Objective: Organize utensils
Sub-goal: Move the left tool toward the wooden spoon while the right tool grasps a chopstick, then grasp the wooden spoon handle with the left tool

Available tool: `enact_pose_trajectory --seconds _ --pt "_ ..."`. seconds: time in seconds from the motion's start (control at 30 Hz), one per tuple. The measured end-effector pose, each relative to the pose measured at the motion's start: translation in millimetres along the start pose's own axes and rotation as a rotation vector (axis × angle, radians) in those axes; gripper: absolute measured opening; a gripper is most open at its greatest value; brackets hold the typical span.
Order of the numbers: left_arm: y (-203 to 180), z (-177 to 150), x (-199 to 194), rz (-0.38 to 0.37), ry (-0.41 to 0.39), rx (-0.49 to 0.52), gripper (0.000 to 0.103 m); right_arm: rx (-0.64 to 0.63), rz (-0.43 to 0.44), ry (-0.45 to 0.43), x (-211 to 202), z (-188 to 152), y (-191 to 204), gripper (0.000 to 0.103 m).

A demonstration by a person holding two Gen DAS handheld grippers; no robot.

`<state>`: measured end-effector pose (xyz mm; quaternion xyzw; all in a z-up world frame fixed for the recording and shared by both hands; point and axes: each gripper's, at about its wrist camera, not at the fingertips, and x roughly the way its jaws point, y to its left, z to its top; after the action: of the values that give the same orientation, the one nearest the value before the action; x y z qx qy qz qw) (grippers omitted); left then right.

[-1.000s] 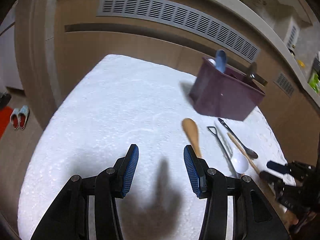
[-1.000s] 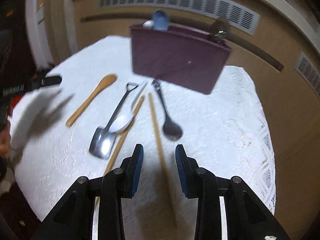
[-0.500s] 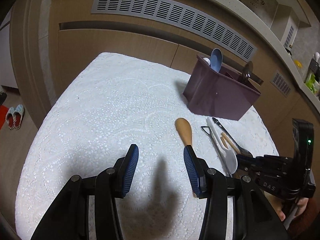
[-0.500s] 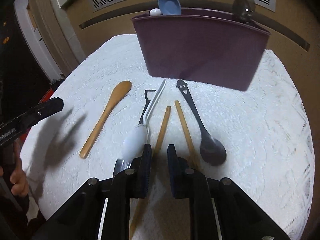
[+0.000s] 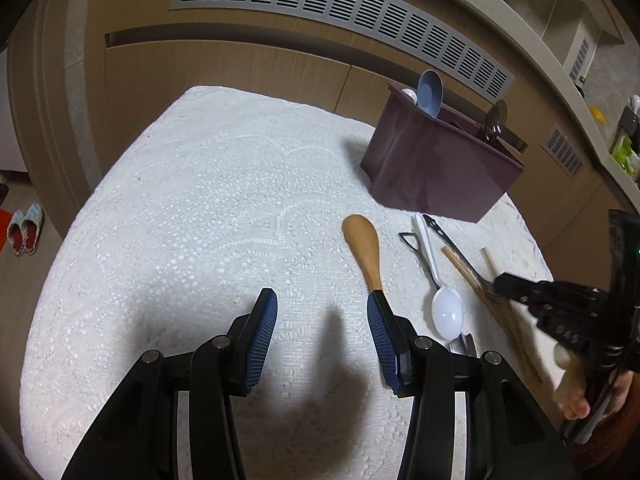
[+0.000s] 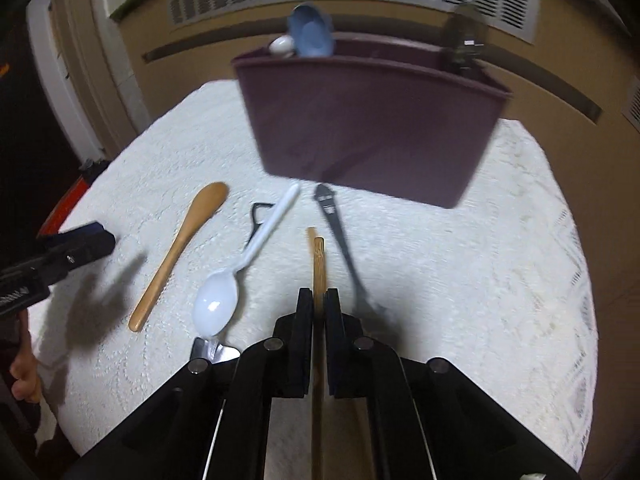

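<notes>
bare white cloth [image 5: 192,216] left of wooden spoon [image 5: 365,248], purple holder [image 6: 368,120] blocking far side

The left gripper [image 5: 322,328] hovers over the white table [image 5: 180,216], its blue-padded fingers [image 5: 262,330] spread wide with nothing between them. Just beyond its right finger lies a wooden spoon [image 5: 366,246], then a white spoon [image 5: 438,284] and chopsticks [image 5: 466,270]. The right gripper [image 5: 504,282] reaches in at the chopsticks. A purple holder [image 5: 436,164] stands behind, a blue spoon [image 5: 430,90] upright inside.
</notes>
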<state>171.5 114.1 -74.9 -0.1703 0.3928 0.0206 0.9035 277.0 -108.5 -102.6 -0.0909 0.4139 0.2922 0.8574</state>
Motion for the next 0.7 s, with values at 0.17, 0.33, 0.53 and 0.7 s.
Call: enact_pose_trajectory --seconds 0.17,0.33,0.53,0.7 --pt "-15 8 20 -0.036 0.053 0.016 0.048 0.057 -0.093 -0.071 -27 -7 -33 0.005" --pt "-31 34 50 -0.005 0.105 0.041 0.048 0.117 -0.106 -0.063 -26 -18 -55 0.005" --pt "-51 53 86 0.114 0.135 0.139 0.047 0.131 -0.128 -0.053 -19 -34 -66 0.005" --pt "-62 48 89 0.144 0.149 0.242 0.047 0.140 -0.121 -0.019 -13 -43 -74 0.005"
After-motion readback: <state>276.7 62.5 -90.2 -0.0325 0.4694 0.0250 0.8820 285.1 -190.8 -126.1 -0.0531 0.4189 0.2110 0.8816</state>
